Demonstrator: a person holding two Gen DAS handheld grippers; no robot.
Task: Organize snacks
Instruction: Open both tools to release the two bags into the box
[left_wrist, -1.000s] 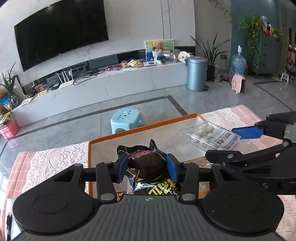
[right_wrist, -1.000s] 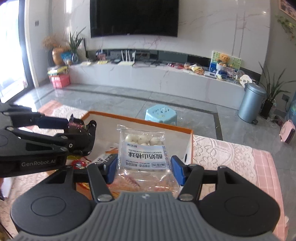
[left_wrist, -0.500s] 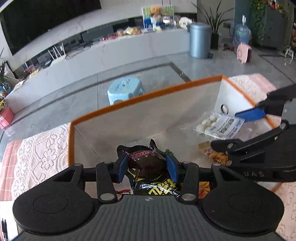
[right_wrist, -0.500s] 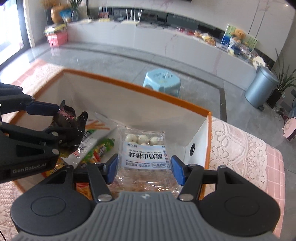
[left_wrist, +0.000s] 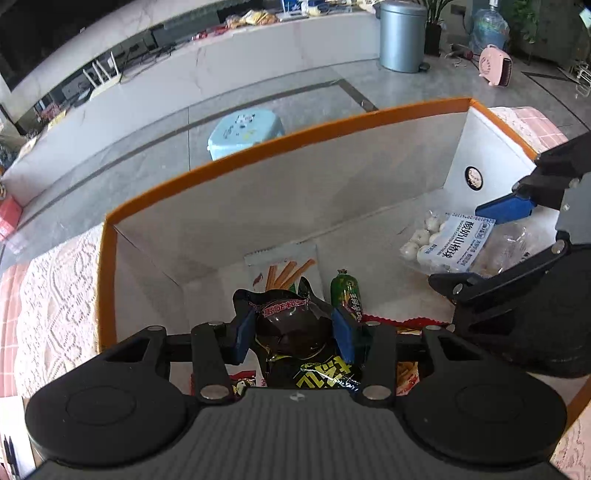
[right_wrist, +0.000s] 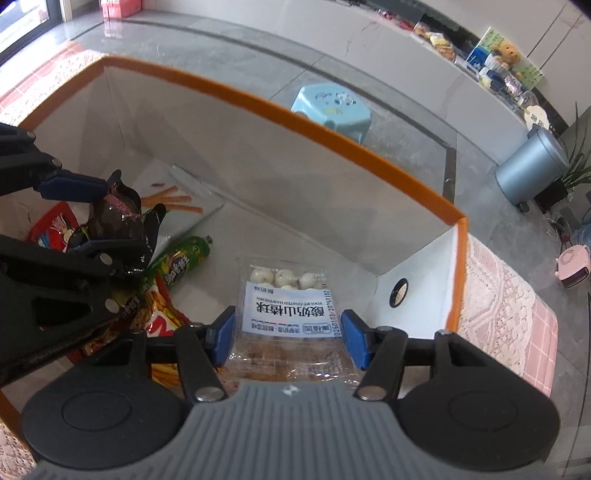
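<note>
My left gripper (left_wrist: 293, 334) is shut on a dark glossy snack pack (left_wrist: 291, 325) and holds it inside the orange-rimmed box (left_wrist: 280, 146), over its left half. My right gripper (right_wrist: 288, 338) is shut on a clear bag of white yogurt balls (right_wrist: 286, 295) with a white label, low in the box's right half. In the right wrist view the left gripper (right_wrist: 107, 218) with the dark pack (right_wrist: 118, 221) is at the left. In the left wrist view the right gripper (left_wrist: 480, 243) and its bag (left_wrist: 450, 243) are at the right.
On the box floor lie a white pack printed with orange sticks (left_wrist: 284, 267), a green sausage-shaped snack (right_wrist: 184, 260) and red snack bags (right_wrist: 160, 321). The box stands on a pink lace-covered table (right_wrist: 498, 310). A light blue stool (left_wrist: 245, 133) stands on the floor beyond.
Both grippers have tilted down and lowered into the box with their snacks still held. The box floor and the snacks lying on it have come into view.
</note>
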